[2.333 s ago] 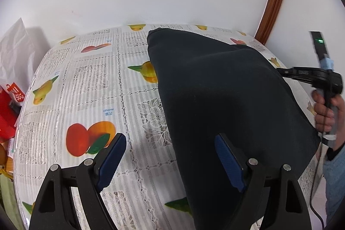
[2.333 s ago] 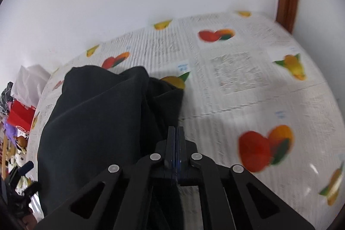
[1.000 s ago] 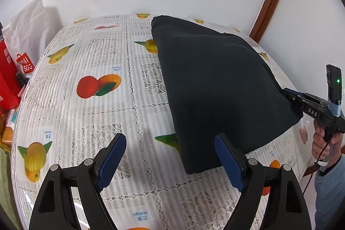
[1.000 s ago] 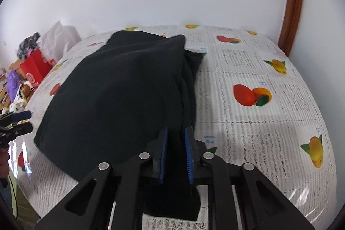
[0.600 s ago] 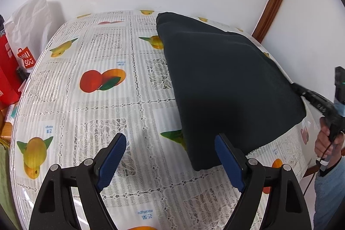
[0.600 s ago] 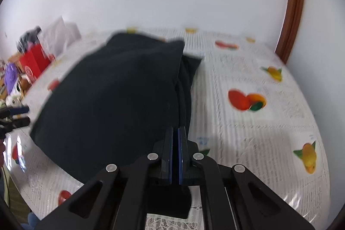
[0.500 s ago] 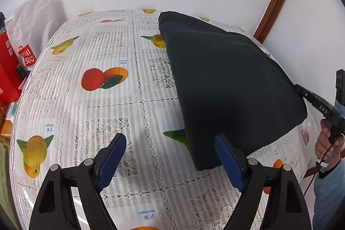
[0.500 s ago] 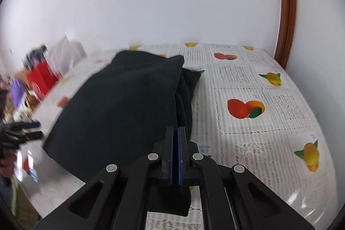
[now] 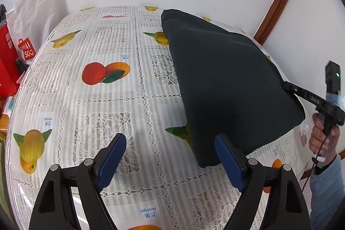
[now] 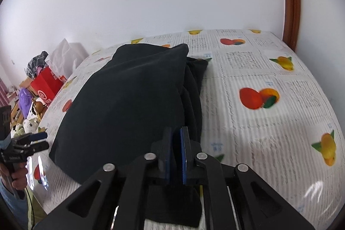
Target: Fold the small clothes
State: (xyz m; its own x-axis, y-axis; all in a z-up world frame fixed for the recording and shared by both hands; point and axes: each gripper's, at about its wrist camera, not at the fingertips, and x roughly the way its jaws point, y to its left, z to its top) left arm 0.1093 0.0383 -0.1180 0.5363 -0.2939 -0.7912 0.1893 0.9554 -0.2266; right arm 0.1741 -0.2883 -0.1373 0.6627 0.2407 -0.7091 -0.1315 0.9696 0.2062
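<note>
Black garment (image 9: pixel 228 79) lies folded on our fruit-print tablecloth (image 9: pixel 103 100), toward its right side. Our right gripper (image 10: pixel 176 143) has just been opening a crack after clamping; cloth sits between the narrow pads, so we're likely releasing. Left gripper (image 9: pixel 170 156) hangs wide, empty, beside the near corner. Fold looks set.

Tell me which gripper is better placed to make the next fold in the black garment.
Probably right: right gripper has the black garment's edge between nearly closed jaws. Left gripper is open and empty.
</note>
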